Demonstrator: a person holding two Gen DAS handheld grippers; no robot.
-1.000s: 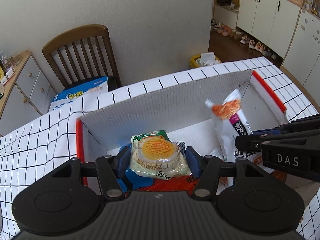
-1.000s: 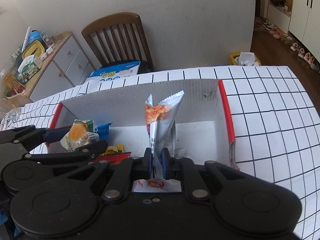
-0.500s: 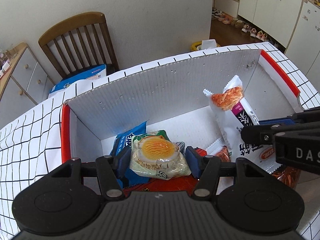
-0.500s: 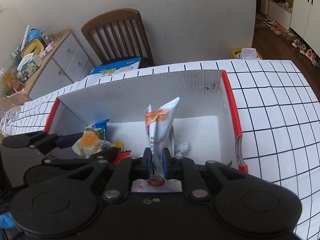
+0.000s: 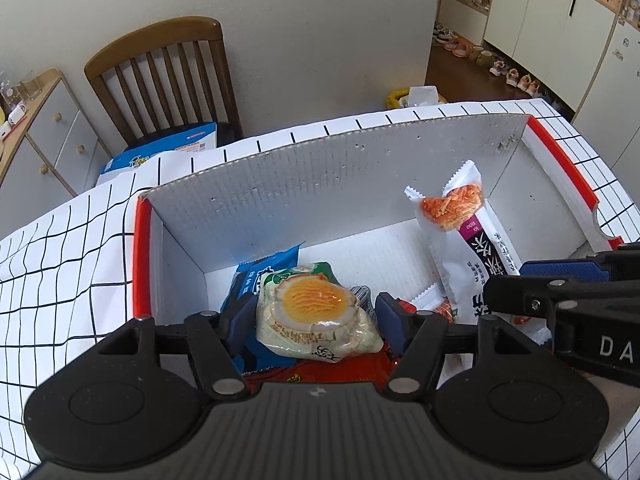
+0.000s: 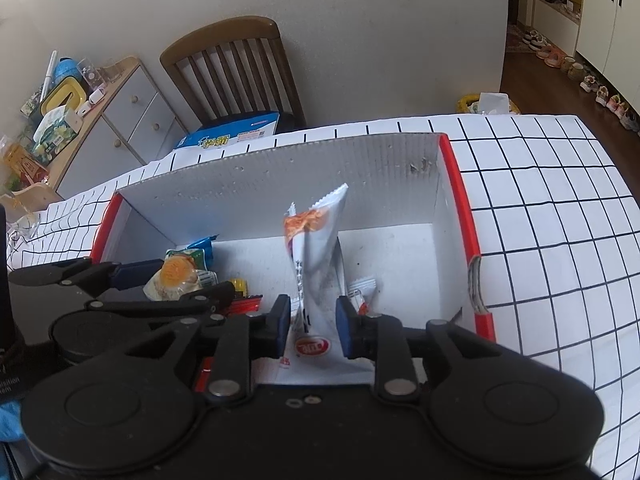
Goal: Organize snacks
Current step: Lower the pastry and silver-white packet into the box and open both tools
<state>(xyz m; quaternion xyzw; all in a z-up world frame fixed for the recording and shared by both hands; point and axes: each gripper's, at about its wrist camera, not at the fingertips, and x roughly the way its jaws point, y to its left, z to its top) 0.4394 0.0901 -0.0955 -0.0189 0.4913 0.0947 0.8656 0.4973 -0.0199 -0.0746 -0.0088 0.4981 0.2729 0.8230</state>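
A white cardboard box with red rims [image 5: 360,184] [image 6: 280,184] stands on the checked tablecloth. My left gripper [image 5: 316,316] is over the box's left part, shut on a yellow-orange egg-picture snack packet [image 5: 316,312], also seen in the right wrist view [image 6: 174,276]. My right gripper [image 6: 312,320] is over the box's middle; its jaws stand apart around a tall white snack packet [image 6: 316,248] with an orange picture, also visible in the left wrist view [image 5: 460,232]. Blue [image 5: 256,276] and red [image 5: 320,372] packets lie in the box below.
A small white sachet [image 6: 362,292] lies on the box floor. A wooden chair [image 5: 160,76] with a blue carton [image 5: 168,148] on its seat stands behind the table. A drawer cabinet [image 6: 116,120] is at the left; cupboards [image 5: 560,28] and shoes are at the right.
Both grippers have gone lower into the box. My right gripper's jaws have opened around the white packet, which they pinched before. The left still holds the egg packet.
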